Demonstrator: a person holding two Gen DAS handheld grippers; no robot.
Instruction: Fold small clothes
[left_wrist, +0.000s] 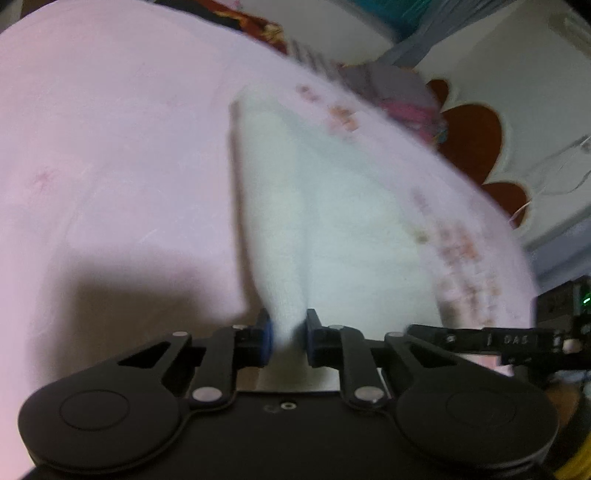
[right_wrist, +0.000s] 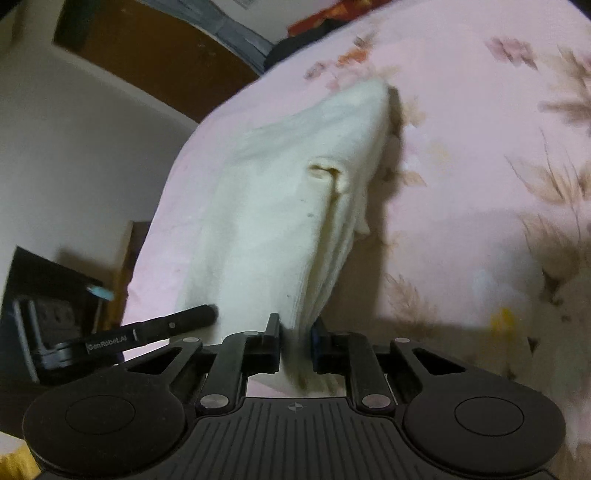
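L gripper (left_wrist: 288, 334) pinching near edge of white cloth (left_wrist: 325, 206), R gripper (right_wrist: 297, 341) clamped on it too, bunched fabric btwn pads. Cloth lies on pink bedsheet (left_wrist: 110, 129), far end resting flat.

My left gripper (left_wrist: 288, 338) points down, jaws nearly together, both pads pinching white cloth (left_wrist: 332, 221). My right gripper (right_wrist: 297, 341) is beside it, also tilted down, jaws close and clamped on the same cloth. Both fingers each side visible, no hands in view.
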